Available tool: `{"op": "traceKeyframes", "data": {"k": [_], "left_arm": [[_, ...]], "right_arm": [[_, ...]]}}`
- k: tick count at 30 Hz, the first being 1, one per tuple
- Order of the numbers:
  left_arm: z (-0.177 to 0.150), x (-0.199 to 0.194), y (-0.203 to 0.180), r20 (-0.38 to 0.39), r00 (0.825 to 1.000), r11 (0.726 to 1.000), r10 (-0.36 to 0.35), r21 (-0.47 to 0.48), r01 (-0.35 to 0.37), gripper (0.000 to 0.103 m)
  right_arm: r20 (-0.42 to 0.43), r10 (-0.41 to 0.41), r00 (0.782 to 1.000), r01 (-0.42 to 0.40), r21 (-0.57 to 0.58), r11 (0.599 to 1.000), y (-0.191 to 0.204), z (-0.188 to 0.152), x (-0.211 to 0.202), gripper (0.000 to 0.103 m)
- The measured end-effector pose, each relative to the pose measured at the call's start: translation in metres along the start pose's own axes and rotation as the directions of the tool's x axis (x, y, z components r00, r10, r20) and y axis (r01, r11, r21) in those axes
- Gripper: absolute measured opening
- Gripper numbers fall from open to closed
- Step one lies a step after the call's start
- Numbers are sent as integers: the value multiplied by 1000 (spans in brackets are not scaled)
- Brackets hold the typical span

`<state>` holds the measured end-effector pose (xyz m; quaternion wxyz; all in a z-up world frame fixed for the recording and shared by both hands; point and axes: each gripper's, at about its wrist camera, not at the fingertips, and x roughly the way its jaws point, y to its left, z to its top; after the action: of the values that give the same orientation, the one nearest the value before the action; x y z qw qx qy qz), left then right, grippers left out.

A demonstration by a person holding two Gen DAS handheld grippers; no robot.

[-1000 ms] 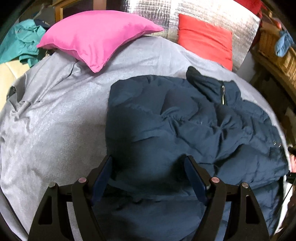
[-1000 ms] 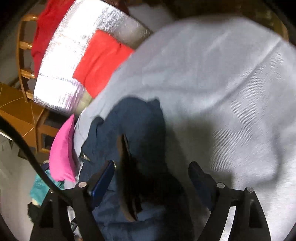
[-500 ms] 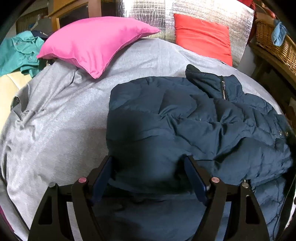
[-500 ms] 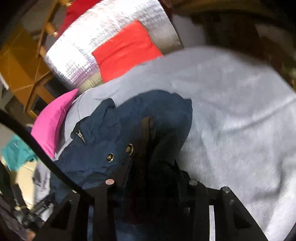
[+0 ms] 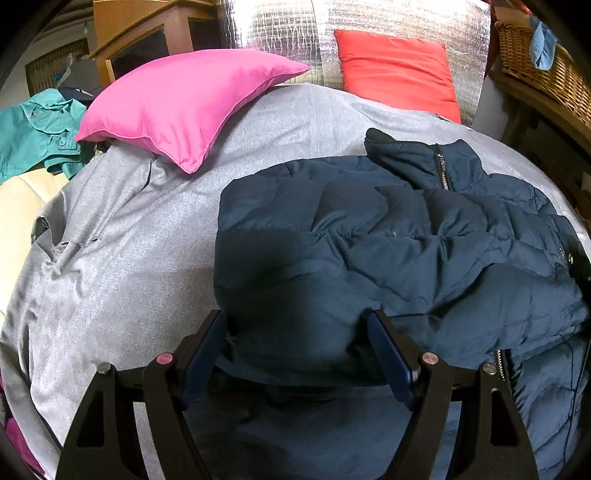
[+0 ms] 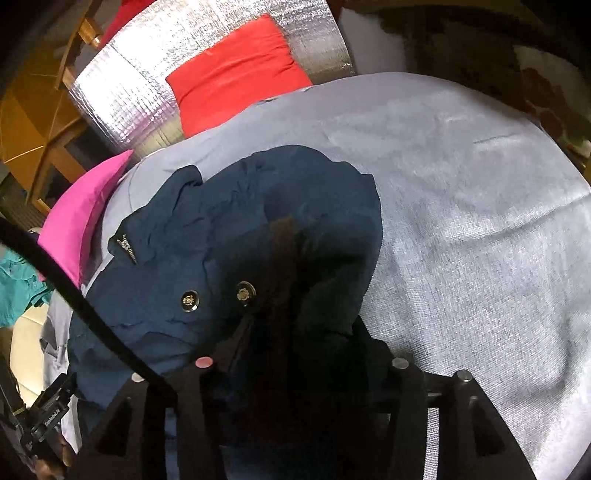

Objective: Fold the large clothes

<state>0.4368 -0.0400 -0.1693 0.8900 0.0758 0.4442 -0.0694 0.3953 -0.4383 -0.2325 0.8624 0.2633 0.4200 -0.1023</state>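
Note:
A navy puffer jacket (image 5: 369, 240) lies crumpled on the grey bed cover (image 5: 129, 258), its zip collar toward the pillows. My left gripper (image 5: 297, 332) stands open low over the jacket's near folded edge, with fabric lying between its blue pads. In the right wrist view the jacket (image 6: 221, 229) shows two brass snaps and bunches up into my right gripper (image 6: 299, 332). Dark fabric fills the gap between its fingers and hides the pads. Those jaws are opening, with the jacket between them.
A pink pillow (image 5: 184, 107) and a red pillow (image 5: 395, 66) rest at the bed's head against a silver quilted panel (image 5: 288, 33). A teal garment (image 5: 33, 133) lies off the left side. A wicker basket (image 5: 546, 66) stands at right. A black cable (image 6: 92, 310) crosses the right view.
My right gripper rolled, closed from wide onto a bunch of jacket fabric, then widened again with the fabric still between its fingers. The left view tilted slightly; its gripper stayed open.

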Motion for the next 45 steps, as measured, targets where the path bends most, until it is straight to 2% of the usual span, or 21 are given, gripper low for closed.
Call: {"op": "traceKeyframes", "data": {"k": [4, 10, 12, 13, 18, 20, 22, 25, 27, 30, 33, 34, 36, 37, 38, 39, 41, 43, 44, 45], "left_arm": [[0, 0, -1, 0, 1000, 1000, 3, 3, -3, 79], [0, 1, -1, 0, 1000, 1000, 7, 7, -7, 79], [0, 1, -1, -1, 1000, 1000, 9, 9, -9, 79], [0, 2, -1, -2, 1000, 1000, 11, 10, -11, 79], [0, 2, -3, -4, 1000, 1000, 16, 14, -16, 79], [0, 2, -3, -3, 1000, 1000, 14, 15, -14, 79], [-1, 2, -2, -4, 1000, 1000, 11, 13, -11, 79], [3, -1, 4, -11, 1000, 1000, -15, -6, 14, 79], [6, -9, 13, 11, 999, 999, -32, -39, 32, 79], [13, -23, 40, 64, 997, 990, -31, -135, 39, 79], [15, -23, 65, 70, 997, 972, -33, -230, 49, 80], [14, -21, 70, 60, 998, 967, -30, -251, 45, 80], [9, -15, 74, 16, 999, 959, -29, -282, 33, 80], [7, -13, 72, -5, 999, 958, -41, -284, 38, 80], [3, -12, 68, -27, 997, 957, -69, -283, 59, 80], [0, -14, 63, -37, 993, 954, -110, -283, 95, 80], [-8, -21, 47, -46, 975, 938, -216, -287, 195, 80], [-14, -23, 33, -74, 955, 922, -286, -293, 253, 80], [-19, -22, 26, -91, 942, 911, -322, -300, 282, 80], [-21, -18, 22, -106, 932, 903, -347, -307, 301, 80]], "right_arm": [[-23, 17, 1000, -16, 47, 999, -7, -1, 4, 66], [-29, 52, 998, -49, 75, 996, -12, -4, 3, 66], [-19, 69, 997, -68, 53, 996, -7, -5, 1, 53], [-6, 67, 998, -67, 42, 997, -5, -6, -3, 50], [79, 39, 996, -36, -40, 999, 10, -7, -22, 46], [47, 5, 999, -2, -56, 998, 9, -8, -12, 46], [3, -1, 1000, 1, -38, 999, 5, -7, -2, 52], [-18, 37, 999, -37, 18, 999, -3, -3, -6, 54], [-28, 56, 998, -54, 53, 997, -8, 0, -13, 62], [40, 84, 996, -88, 121, 989, -24, 7, -39, 64], [136, 192, 972, -216, 189, 958, -41, 9, -69, 64], [138, 271, 952, -295, 193, 936, -42, 7, -75, 64], [93, 370, 925, -381, 200, 903, -37, 1, -74, 63], [49, 429, 902, -429, 217, 877, -33, -4, -69, 63], [-11, 493, 870, -476, 245, 845, -26, -12, -61, 63], [-58, 530, 846, -498, 268, 825, -18, -19, -52, 63], [-150, 545, 825, -492, 284, 823, 0, -29, -33, 63], [-212, 569, 794, -492, 325, 808, 14, -41, -13, 63], [-226, 575, 786, -488, 344, 802, 18, -43, -5, 64], [-238, 570, 786, -475, 358, 804, 21, -45, 2, 64]]}}
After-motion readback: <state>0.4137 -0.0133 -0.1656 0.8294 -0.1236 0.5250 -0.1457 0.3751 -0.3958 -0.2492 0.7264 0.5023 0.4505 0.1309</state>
